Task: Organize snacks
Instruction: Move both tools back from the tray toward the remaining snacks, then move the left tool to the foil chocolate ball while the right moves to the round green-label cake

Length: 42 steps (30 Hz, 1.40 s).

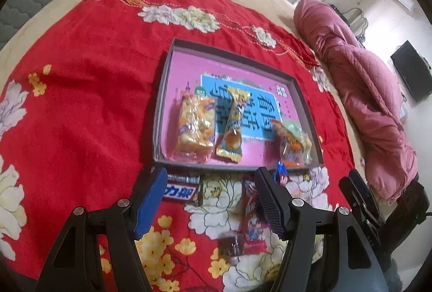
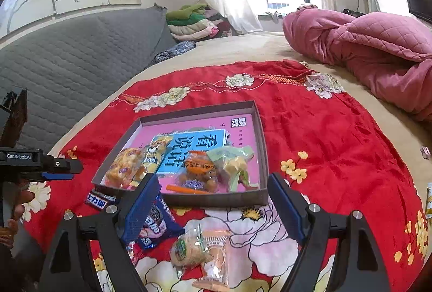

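A shallow grey box point(image 1: 162, 92) with a pink floor lies on the red flowered cloth point(image 1: 81, 108). It holds a yellow snack pack point(image 1: 195, 127), a long yellow-blue pack point(image 1: 233, 124) and an orange-green pack point(image 1: 293, 143). My left gripper point(image 1: 210, 192) hangs open just in front of the box, over a dark chocolate bar point(image 1: 183, 190) and a red packet point(image 1: 252, 224). My right gripper point(image 2: 213, 200) is open too, near the box's point(image 2: 263, 146) front wall. Below it lie a blue cookie packet point(image 2: 159, 224) and a clear-wrapped round cake point(image 2: 199, 251). Neither gripper holds anything.
A pink quilt point(image 2: 378, 49) is bunched up at the right of the bed. The grey padded headboard point(image 2: 67, 54) rises at the left, with folded clothes point(image 2: 194, 22) behind it. Small packets point(image 2: 429, 200) lie at the far right edge. A hand point(image 2: 16, 211) grips the left tool.
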Each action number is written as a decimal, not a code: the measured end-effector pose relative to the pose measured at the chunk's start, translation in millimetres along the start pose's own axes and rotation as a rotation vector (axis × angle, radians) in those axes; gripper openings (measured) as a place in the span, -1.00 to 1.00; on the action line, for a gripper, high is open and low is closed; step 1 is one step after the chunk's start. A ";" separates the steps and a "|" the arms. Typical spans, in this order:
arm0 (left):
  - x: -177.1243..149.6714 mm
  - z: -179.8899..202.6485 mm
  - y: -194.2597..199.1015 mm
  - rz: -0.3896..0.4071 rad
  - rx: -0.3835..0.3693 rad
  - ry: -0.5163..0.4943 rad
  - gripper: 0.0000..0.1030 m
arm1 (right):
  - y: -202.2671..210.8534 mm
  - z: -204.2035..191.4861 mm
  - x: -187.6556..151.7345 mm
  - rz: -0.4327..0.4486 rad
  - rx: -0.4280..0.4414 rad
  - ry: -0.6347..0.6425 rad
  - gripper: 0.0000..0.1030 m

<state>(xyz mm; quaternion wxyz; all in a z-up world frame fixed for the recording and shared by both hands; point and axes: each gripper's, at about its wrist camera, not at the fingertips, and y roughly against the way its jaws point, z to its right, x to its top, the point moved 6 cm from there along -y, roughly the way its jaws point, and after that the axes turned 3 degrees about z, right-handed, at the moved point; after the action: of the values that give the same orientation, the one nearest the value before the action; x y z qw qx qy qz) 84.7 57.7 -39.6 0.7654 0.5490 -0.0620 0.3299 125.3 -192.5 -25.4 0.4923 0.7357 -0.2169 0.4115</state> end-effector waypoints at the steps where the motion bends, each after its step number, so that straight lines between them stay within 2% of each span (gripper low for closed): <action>1: -1.8 0.3 -0.4 -0.004 0.000 -0.003 0.34 | 0.5 -1.3 -1.3 -0.005 0.004 0.004 0.60; 9: -11.3 4.3 -2.1 -0.026 -0.002 -0.014 0.34 | 5.2 -13.9 -8.3 -0.025 0.016 0.061 0.60; 19: -36.6 11.8 -9.3 -0.091 -0.003 -0.047 0.34 | 8.0 -25.6 -15.8 -0.048 0.015 0.126 0.60; 42: -77.7 23.8 -24.8 -0.219 0.006 -0.106 0.34 | -2.2 -37.3 -42.0 -0.164 0.024 0.210 0.60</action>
<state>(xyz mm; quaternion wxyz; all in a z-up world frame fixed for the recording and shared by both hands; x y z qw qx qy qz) 45.1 -1.7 -85.7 0.7908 0.5716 -0.0409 0.2150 88.5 -161.5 -54.3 0.5355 0.7095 -0.0985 0.4473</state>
